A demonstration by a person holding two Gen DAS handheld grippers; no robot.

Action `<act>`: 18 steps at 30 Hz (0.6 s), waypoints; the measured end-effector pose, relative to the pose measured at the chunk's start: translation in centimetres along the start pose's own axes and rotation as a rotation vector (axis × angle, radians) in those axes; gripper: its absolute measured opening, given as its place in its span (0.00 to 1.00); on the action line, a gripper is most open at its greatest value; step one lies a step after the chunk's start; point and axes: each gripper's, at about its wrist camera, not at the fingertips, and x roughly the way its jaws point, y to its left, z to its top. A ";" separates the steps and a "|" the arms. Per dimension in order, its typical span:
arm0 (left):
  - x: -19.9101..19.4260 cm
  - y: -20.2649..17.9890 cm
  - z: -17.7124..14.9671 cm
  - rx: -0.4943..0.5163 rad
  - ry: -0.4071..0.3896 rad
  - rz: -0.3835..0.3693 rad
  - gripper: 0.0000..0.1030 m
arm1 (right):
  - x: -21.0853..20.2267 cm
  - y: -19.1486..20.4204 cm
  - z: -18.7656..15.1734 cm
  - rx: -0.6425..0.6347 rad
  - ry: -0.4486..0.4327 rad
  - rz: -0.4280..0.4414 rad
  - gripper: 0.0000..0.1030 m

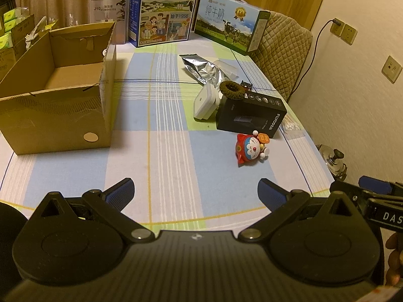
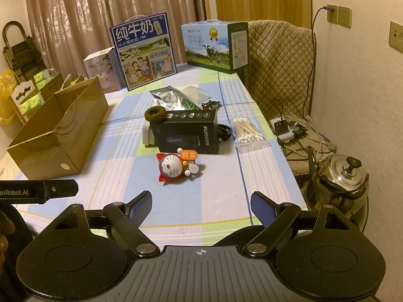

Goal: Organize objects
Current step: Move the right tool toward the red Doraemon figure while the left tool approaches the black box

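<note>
Lying on its side near the middle of the checked tablecloth [image 2: 176, 214], one small toy figure [image 2: 176, 166] with a red hood, a blue-and-white cat face, white paws and an orange tag is the nearest of the loose things. Just behind it sits one black box [image 2: 186, 134] with white lettering on its end, and one dark fuzzy hair tie [image 2: 155, 114] rests on that box's top corner. One white case [image 1: 206, 103] leans against the box's left side, and one crumpled silver foil bag [image 1: 201, 69] lies farther back, near a tiny toy car [image 2: 211, 104]. To the right of the black box lies one clear bag of cotton swabs [image 2: 249, 132], with a black cord [image 2: 225, 132] between them. One open cardboard box [image 1: 54, 88], brown and bare inside as far as the left wrist view shows, stands on the table's left side, well apart from the cluster. Along the far edge stand two milk cartons [image 2: 144, 50], one blue and upright, one green and lower, plus one white carton [image 1: 110, 15]. One steel kettle [image 2: 340, 176] sits off the table to the right. The left gripper [image 1: 195, 192] hovers low over the near table edge with its fingers spread wide and nothing between them; the right gripper [image 2: 201, 207] does the same, equally spread and unladen.
</note>
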 end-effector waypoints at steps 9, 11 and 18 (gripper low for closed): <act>0.2 0.6 0.1 -0.007 -0.009 0.003 0.99 | 0.5 0.2 0.0 -0.004 -0.004 0.009 0.81; 0.3 0.7 0.1 -0.008 -0.011 0.004 0.99 | 0.6 0.2 0.1 -0.004 -0.007 0.011 0.81; 0.6 1.1 0.4 -0.007 -0.015 0.005 0.99 | 1.2 0.5 0.7 -0.008 -0.007 0.017 0.81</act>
